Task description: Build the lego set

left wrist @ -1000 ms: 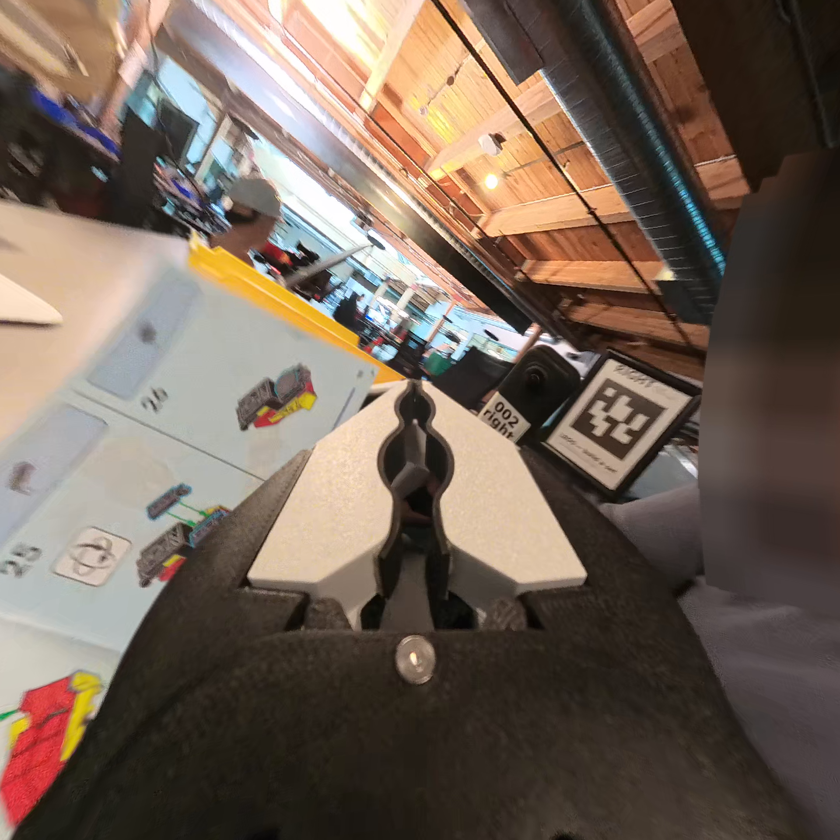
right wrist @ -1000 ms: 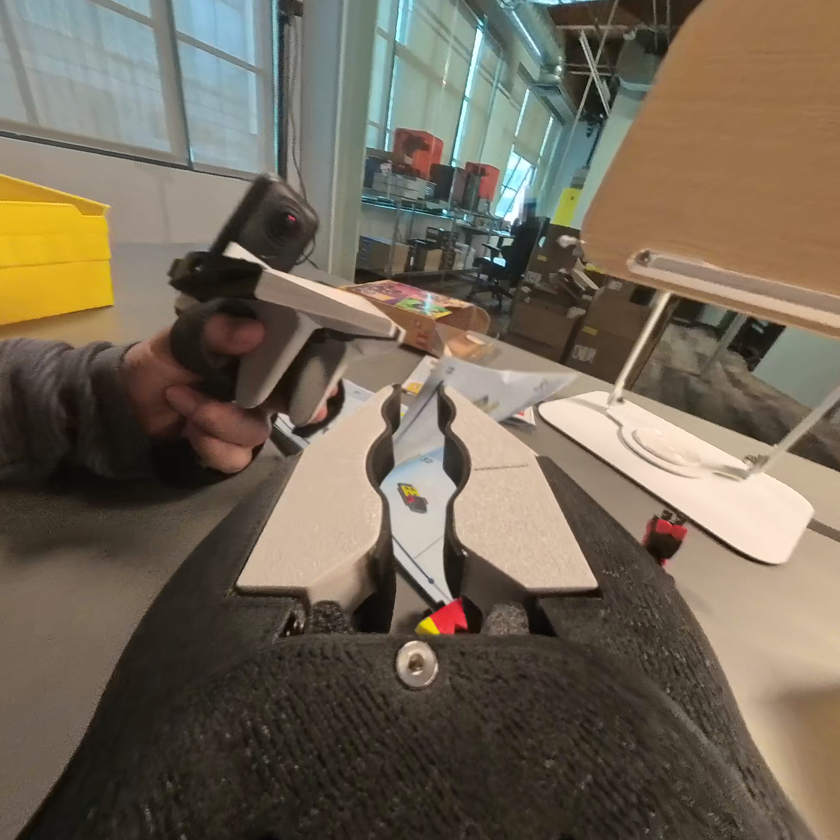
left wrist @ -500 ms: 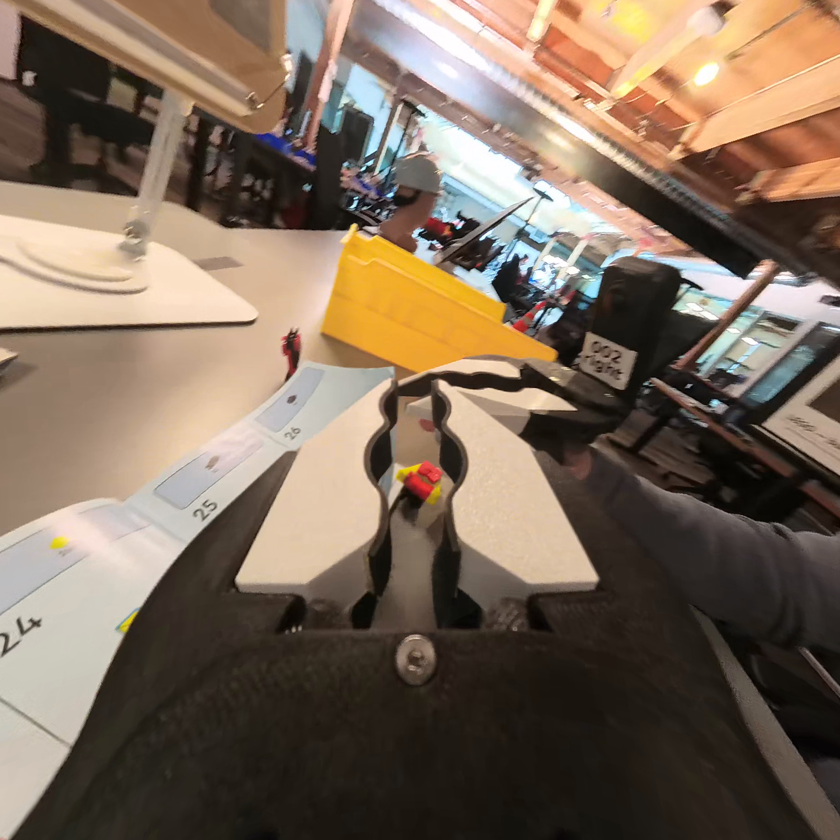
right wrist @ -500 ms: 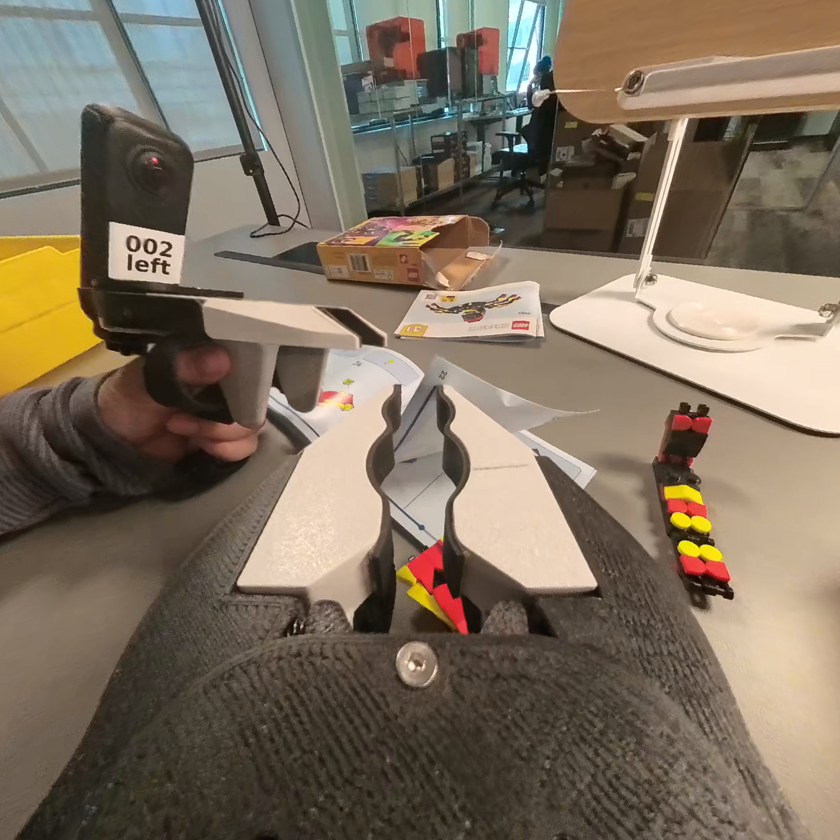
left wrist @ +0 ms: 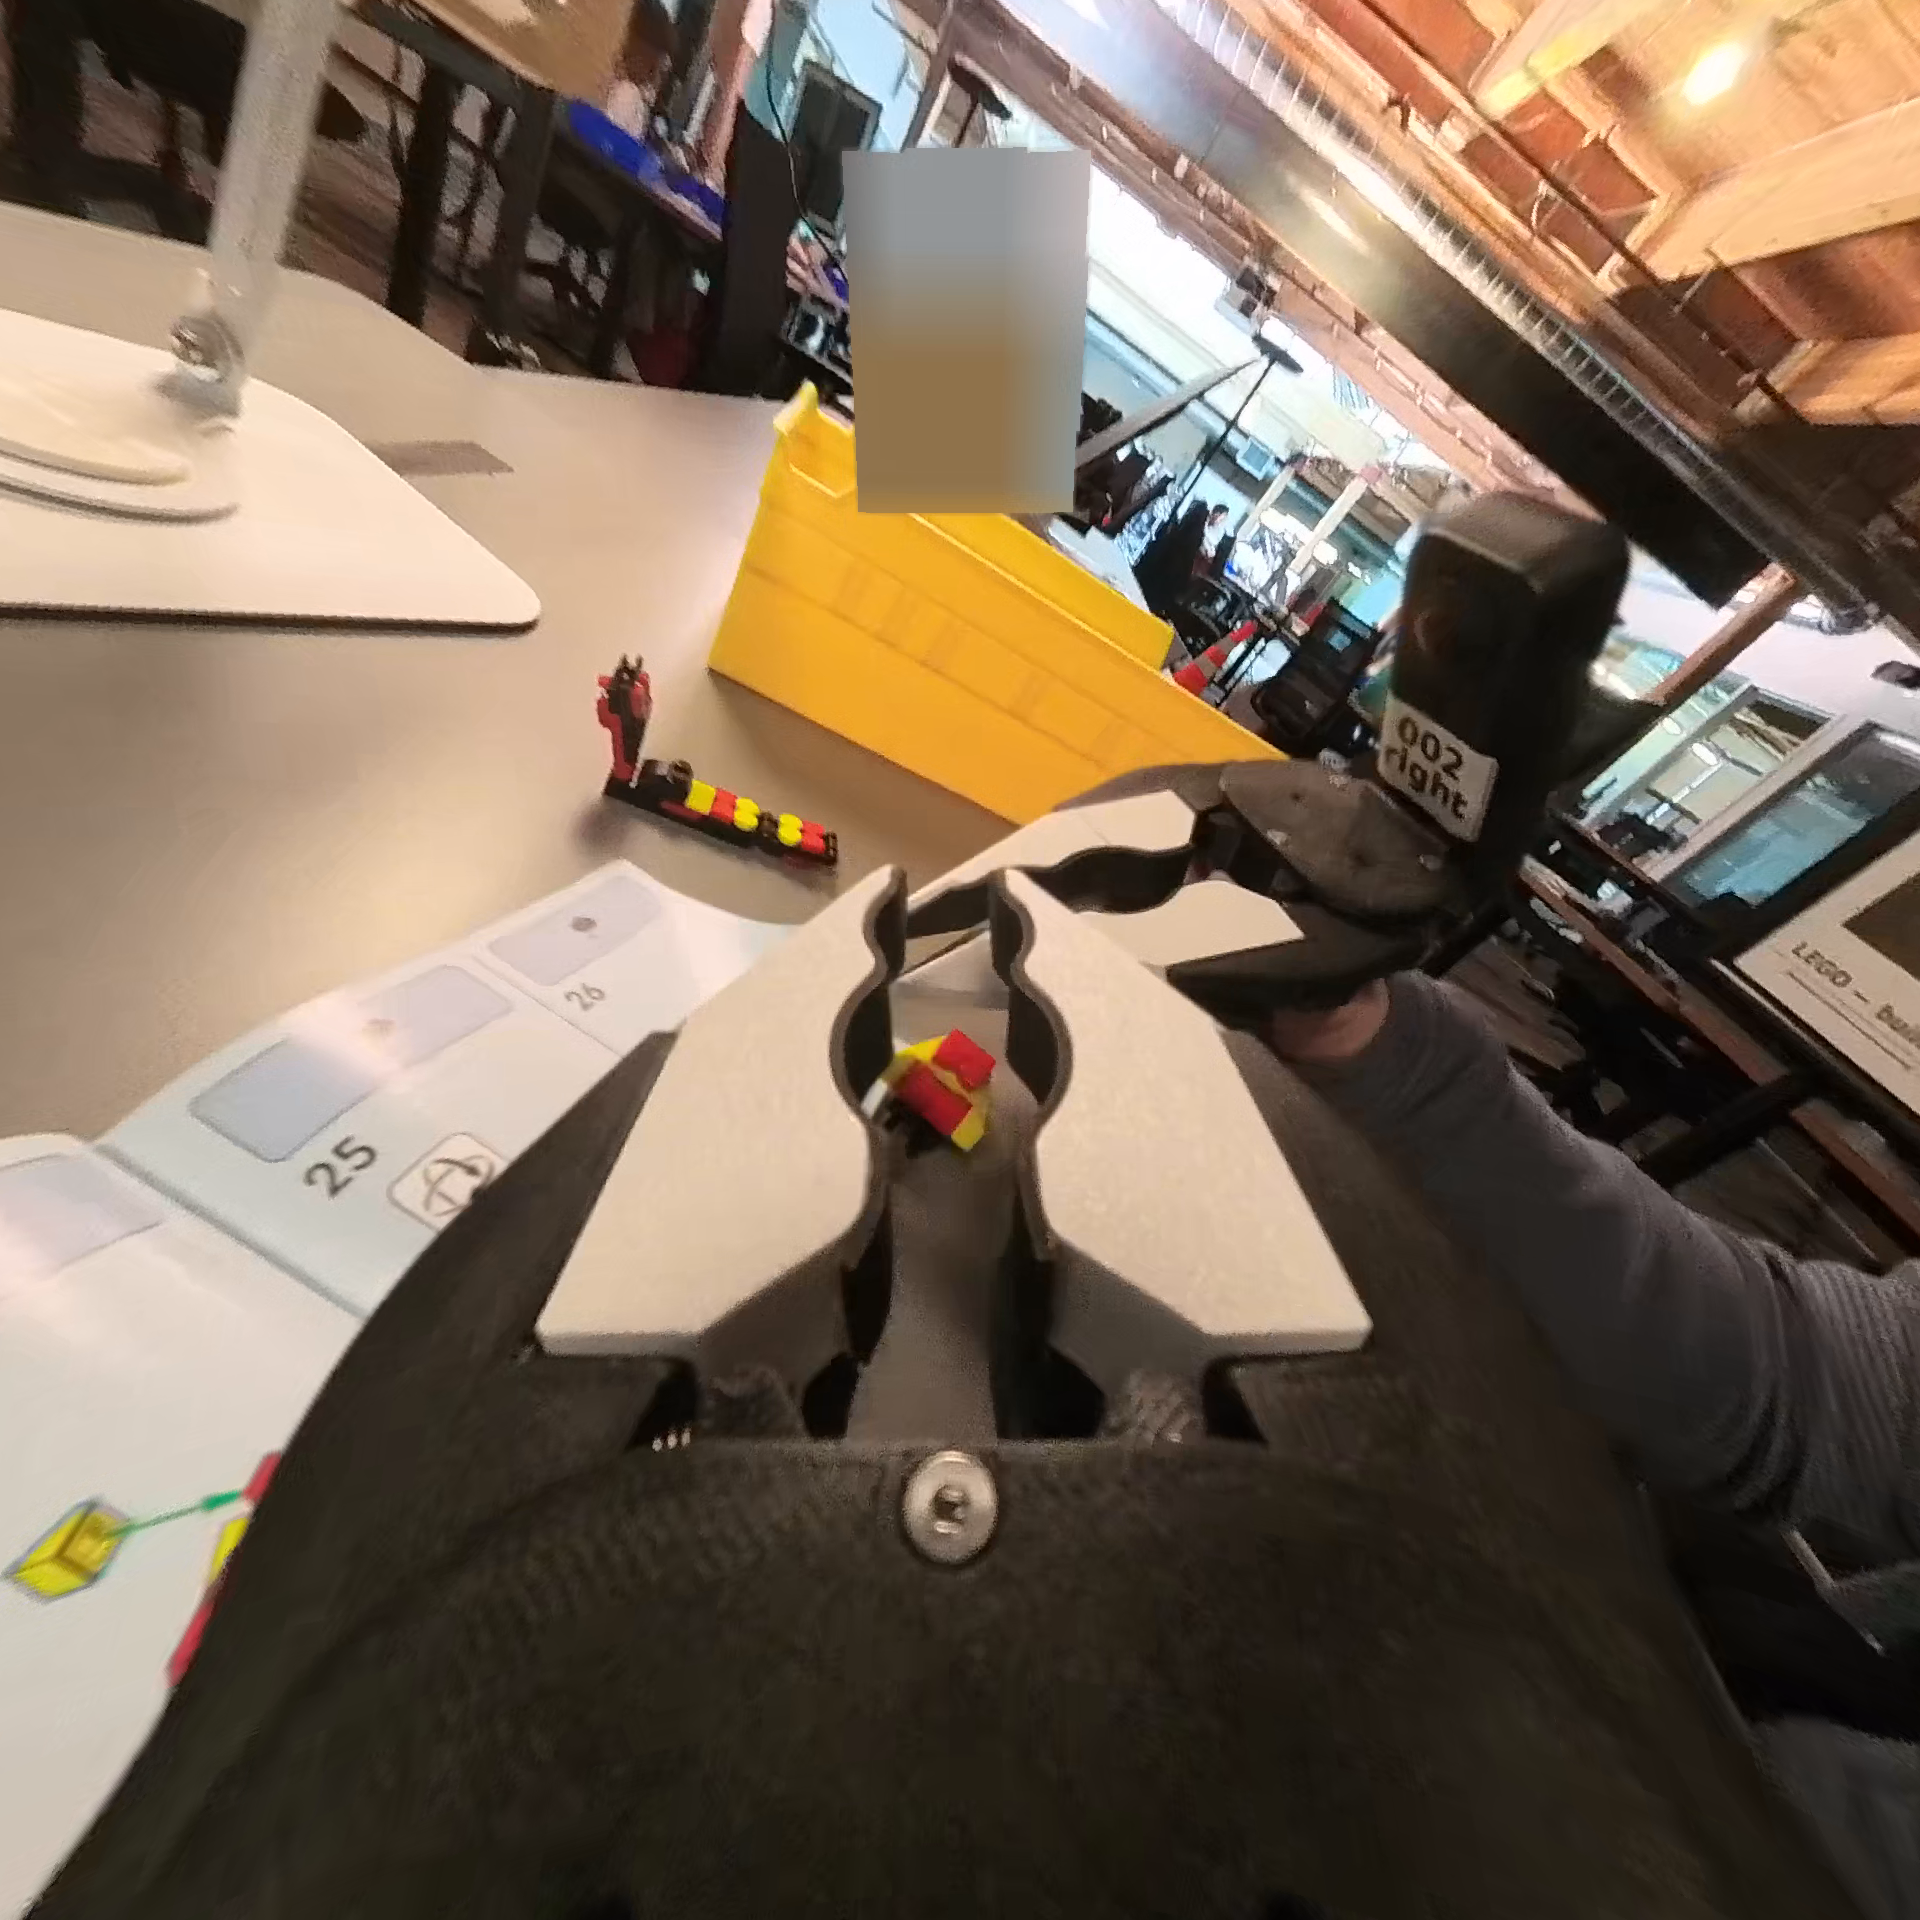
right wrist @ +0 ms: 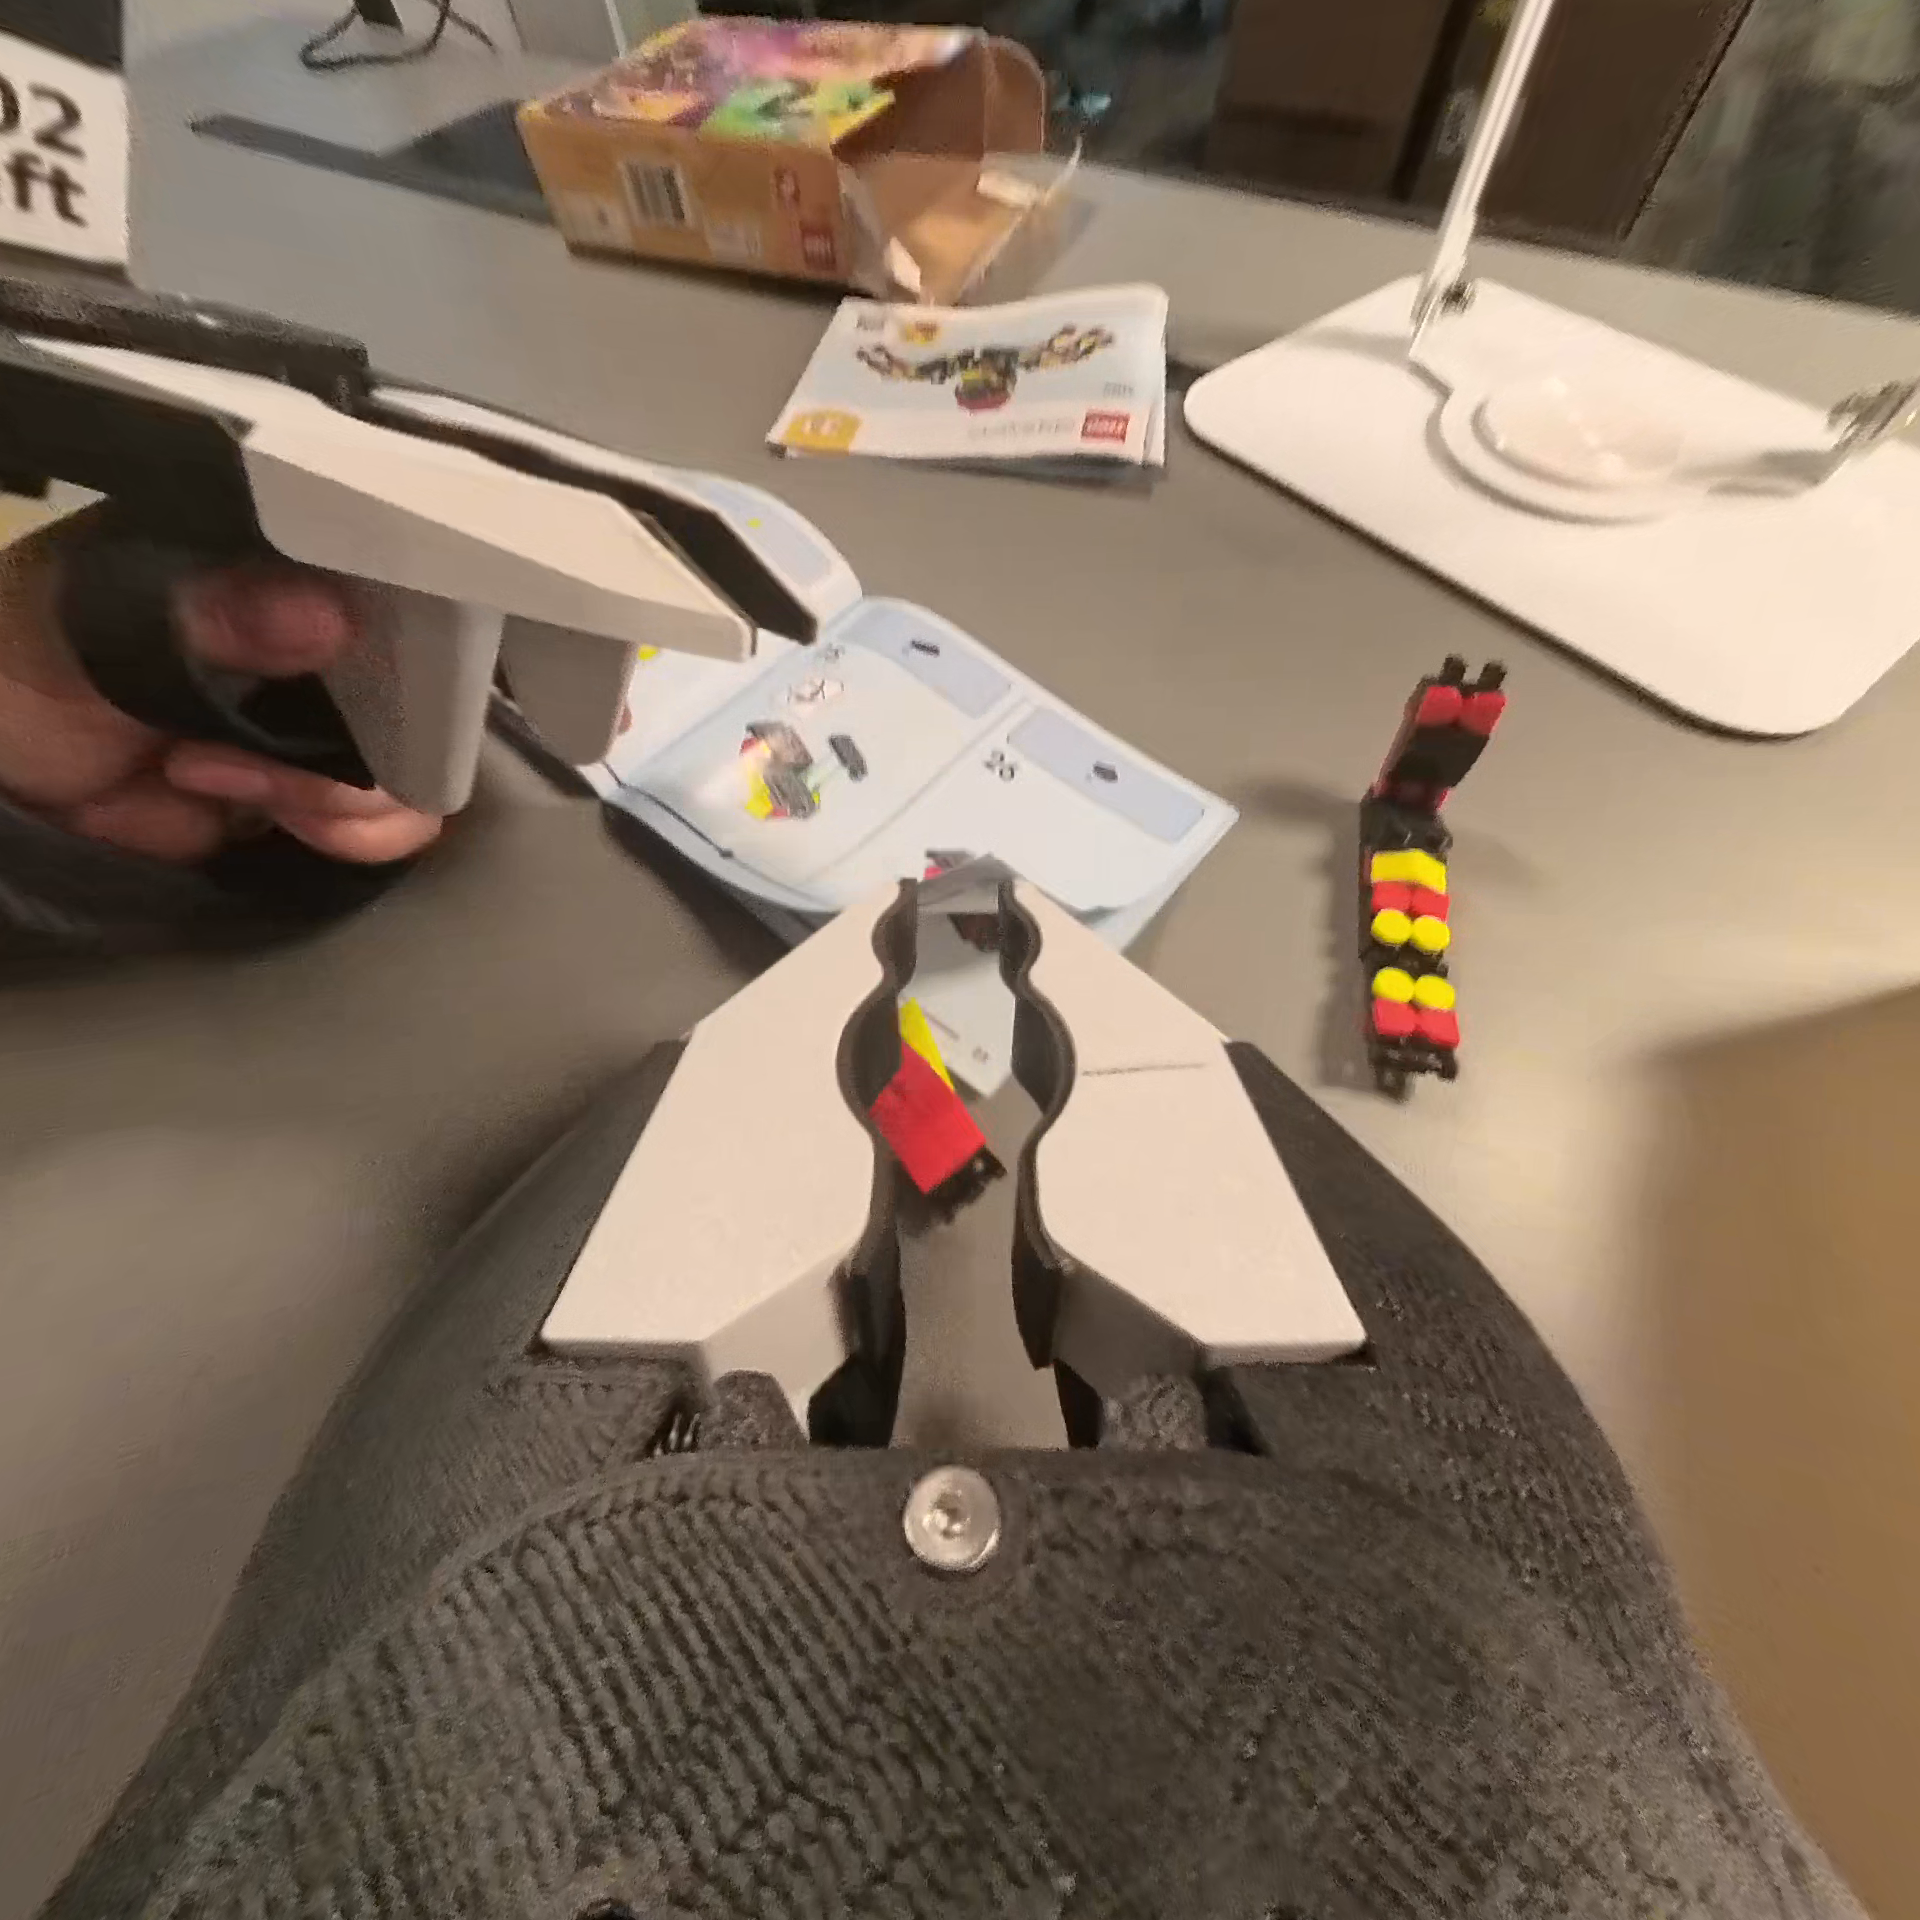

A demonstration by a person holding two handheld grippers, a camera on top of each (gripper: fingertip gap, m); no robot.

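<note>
The open instruction booklet [right wrist: 914, 769] was spread on the table [right wrist: 260, 1122], the long red-yellow-black strip [right wrist: 1411, 914] parked just right of it. A small red-and-yellow sub-build [right wrist: 920, 1101] was seen under the slightly parted right gripper [right wrist: 954, 904]; whether it was pinched can't be told. The left gripper [left wrist: 940, 914] was barely spread, so a proper grab seemed next.

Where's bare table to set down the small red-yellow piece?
Bare table lies right of the long lego strip, below the white stand base, and left of the right claw, below the hand. It is crowded ahead: the open booklet, the closed booklet and the box. The small piece sits between the right claw's fingers.
</note>
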